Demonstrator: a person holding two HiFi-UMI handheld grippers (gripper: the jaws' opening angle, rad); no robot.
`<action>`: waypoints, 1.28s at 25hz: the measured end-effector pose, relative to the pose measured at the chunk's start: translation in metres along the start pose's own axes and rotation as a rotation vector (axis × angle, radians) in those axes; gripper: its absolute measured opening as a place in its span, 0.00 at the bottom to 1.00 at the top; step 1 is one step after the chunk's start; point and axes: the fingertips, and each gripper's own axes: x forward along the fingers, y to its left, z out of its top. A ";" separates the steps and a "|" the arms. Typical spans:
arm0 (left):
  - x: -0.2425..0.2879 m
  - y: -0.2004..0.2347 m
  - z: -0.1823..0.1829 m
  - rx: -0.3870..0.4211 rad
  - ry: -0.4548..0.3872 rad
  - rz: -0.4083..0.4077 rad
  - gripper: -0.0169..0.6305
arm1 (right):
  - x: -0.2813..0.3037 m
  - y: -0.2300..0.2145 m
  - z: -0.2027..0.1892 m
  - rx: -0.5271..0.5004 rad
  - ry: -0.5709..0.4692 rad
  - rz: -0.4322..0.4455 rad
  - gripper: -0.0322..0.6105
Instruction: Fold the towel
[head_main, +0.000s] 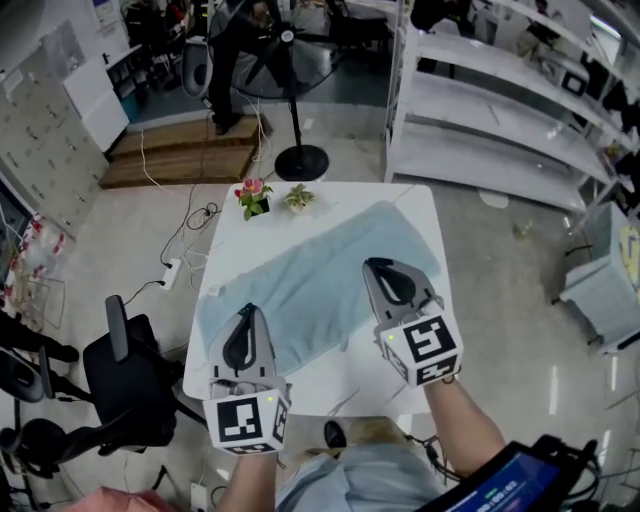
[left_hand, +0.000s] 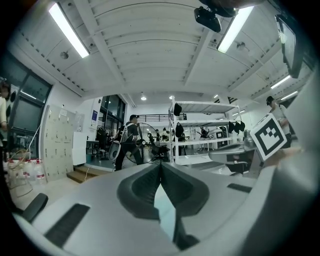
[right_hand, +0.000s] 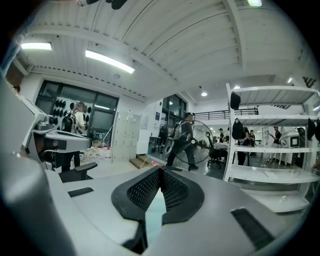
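Left tool (head_main: 246, 312), right tool (head_main: 375, 266) each clamping shut on light-blue towel (head_main: 320, 268); towel lying across white surface (head_main: 318, 382).

Grey tongs (head_main: 245, 310), black-and-white marker cubes (head_main: 247, 422)

Setting: open lab or workshop floor.
Evidence:
- tall white metal shelving racks (head_main: 500, 110)
- pedestal fan (head_main: 290, 60) beyond the far edge of the white table (head_main: 415, 205)
- bank of lockers (head_main: 45, 150) along the left wall
- black office chair (head_main: 125, 385) off the table's near-left corner
- power strip (head_main: 170, 272) with trailing floor cables
- strip lights (left_hand: 67, 27) on a ribbed white ceiling
- people in the background
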 end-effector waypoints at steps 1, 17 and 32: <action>0.008 0.000 -0.002 0.001 0.008 0.002 0.04 | 0.006 -0.009 -0.003 0.002 0.008 -0.004 0.08; 0.120 -0.017 -0.141 -0.069 0.300 0.047 0.04 | 0.053 -0.193 -0.197 0.038 0.382 -0.155 0.09; 0.137 -0.018 -0.190 -0.087 0.404 0.085 0.04 | 0.045 -0.258 -0.288 0.190 0.626 -0.121 0.13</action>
